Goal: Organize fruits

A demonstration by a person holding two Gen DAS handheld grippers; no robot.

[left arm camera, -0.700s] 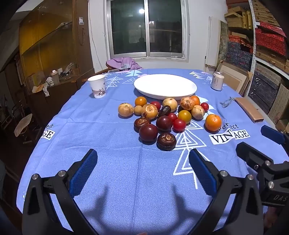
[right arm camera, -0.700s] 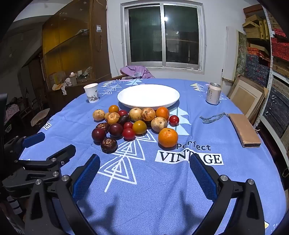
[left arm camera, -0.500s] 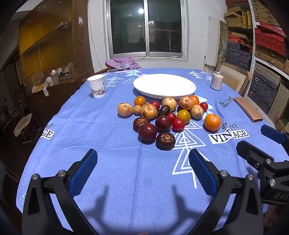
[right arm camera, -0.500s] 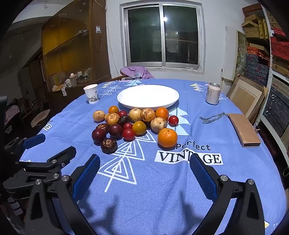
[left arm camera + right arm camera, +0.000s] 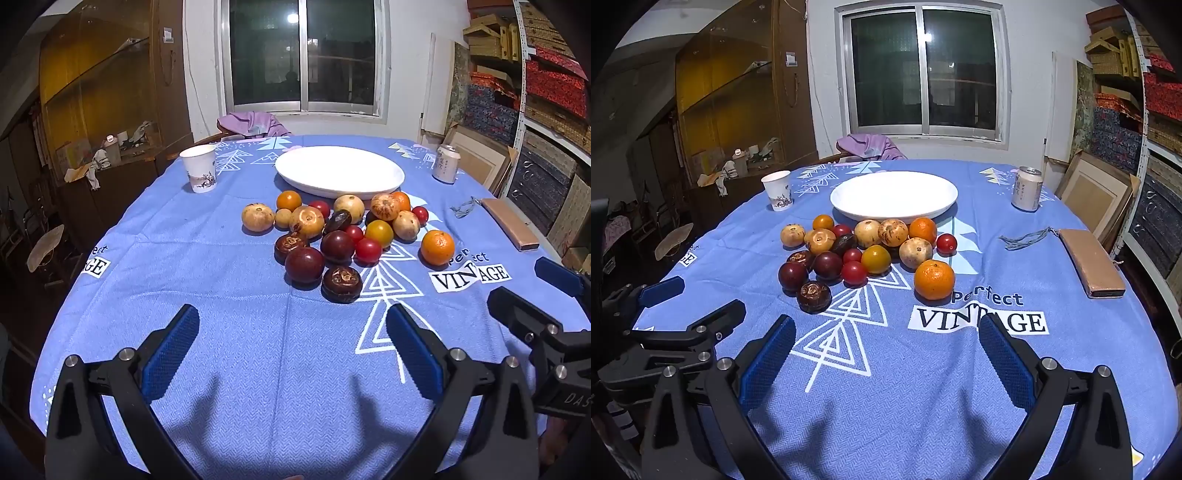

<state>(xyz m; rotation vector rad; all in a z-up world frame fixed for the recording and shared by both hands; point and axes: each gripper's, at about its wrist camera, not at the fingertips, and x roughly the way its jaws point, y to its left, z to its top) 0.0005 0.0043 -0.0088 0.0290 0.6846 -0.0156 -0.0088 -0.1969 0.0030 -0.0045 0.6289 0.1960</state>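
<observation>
Both hand-held grippers hovering low over the blue-clothed round desk (image 5: pixel 221 369), left (image 5: pixel 291 354) and right (image 5: pixel 886 358), spread wide, nothing grasped. Straight ahead: loose pile of round fruits (image 5: pixel 343 236), dark brown ones nearest the left, lone bright orange (image 5: pixel 934 279) nearer the right. Beyond, touching the pile: empty white oval plate (image 5: pixel 340 171).

Bare blue cloth on the tabletop (image 5: pixel 1071 350) from near edge up to the fruit pile (image 5: pixel 864 254), open lane. Lone orange (image 5: pixel 934 279) sits just right of pile. White plate (image 5: pixel 894 195) behind pile, touching range. Paper cup (image 5: pixel 778 190) far left, can (image 5: pixel 1027 188) far right, brown case (image 5: pixel 1091 262) by right edge. Left claw (image 5: pixel 661 306) beside near-left edge.
</observation>
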